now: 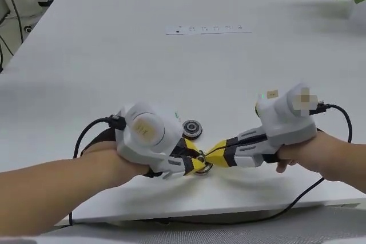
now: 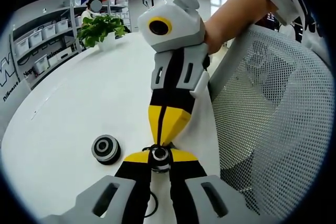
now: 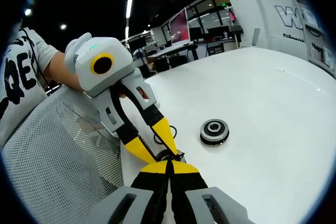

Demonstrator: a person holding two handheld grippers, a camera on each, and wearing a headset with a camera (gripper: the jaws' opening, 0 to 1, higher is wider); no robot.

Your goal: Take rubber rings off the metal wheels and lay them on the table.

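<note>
One wheel [image 2: 160, 157] gripped by left tongs [image 1: 196, 163], right tongs [image 1: 214, 154] | second wheel [image 1: 192, 128] beside

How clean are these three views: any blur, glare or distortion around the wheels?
Head view: even, soft light with faint shadows; the free wheel is slightly soft, and the white table is nearly washed out. Left gripper view: strong fisheye bending, but the held wheel is sharp. Right gripper view: same bending, ceiling lamps blown out, free wheel sharp.

Head view looks down; gripper views face each other close, sharing loose wheel [image 2: 105, 149].
</note>
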